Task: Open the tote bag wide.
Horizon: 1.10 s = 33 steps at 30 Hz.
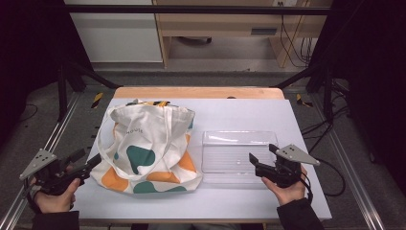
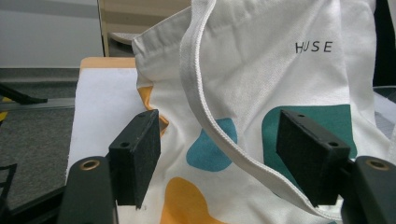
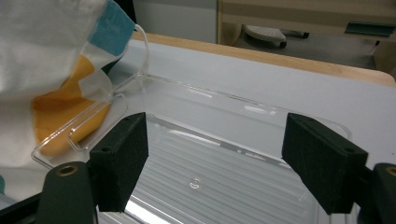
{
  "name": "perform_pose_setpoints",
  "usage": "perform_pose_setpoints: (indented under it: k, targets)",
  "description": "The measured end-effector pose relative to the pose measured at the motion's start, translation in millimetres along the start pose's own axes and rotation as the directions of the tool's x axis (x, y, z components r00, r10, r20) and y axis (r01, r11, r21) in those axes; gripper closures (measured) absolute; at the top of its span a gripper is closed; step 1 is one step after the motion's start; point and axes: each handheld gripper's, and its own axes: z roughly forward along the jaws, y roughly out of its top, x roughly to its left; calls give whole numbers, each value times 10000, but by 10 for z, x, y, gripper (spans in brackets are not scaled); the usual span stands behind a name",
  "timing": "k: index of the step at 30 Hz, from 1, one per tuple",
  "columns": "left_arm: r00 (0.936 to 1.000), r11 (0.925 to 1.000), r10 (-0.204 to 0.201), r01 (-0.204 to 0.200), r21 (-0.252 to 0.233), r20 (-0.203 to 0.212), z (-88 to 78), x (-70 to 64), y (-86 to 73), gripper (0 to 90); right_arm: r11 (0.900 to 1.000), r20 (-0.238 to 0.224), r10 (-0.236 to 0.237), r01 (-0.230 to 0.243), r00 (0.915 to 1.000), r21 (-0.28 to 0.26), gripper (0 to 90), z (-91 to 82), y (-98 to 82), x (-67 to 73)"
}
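Both tongs, left (image 1: pixel 91 163) and right (image 1: pixel 262 154), are hanging released and empty as we are flanking the bag (image 1: pixel 148 148) lying mid-table (image 1: pixel 249 115), its edge touching the clear tray (image 1: pixel 239 158), probably for unpacking into it.

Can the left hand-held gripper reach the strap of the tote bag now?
Probably yes. The left hand-held gripper stands open, and the strap hangs between its jaws with nothing in front.
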Motion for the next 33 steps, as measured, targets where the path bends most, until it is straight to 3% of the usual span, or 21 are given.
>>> perform_pose_setpoints:
  k: [7, 17, 27, 33]
  targets:
    - [9996, 9995, 199, -193, 249, -219, 92, -30, 63, 334, 9999, -369, -167, 168, 9992, 6, 252, 53, 71, 136]
    - [9981, 9986, 146, -115, 511, -606, 258, -17, 142, 420, 9996, -750, -193, 179, 9970, -198, 265, 144, 205, 269]
    - [9989, 9972, -107, 140, 740, -453, 285, 21, 15, 621, 9990, -1283, -335, 295, 9912, -328, 305, 269, 308, 485]
    - [9985, 9967, 104, -61, 812, -529, 300, -28, -14, 752, 9987, -1612, -438, 392, 9859, -315, 337, 348, 357, 624]
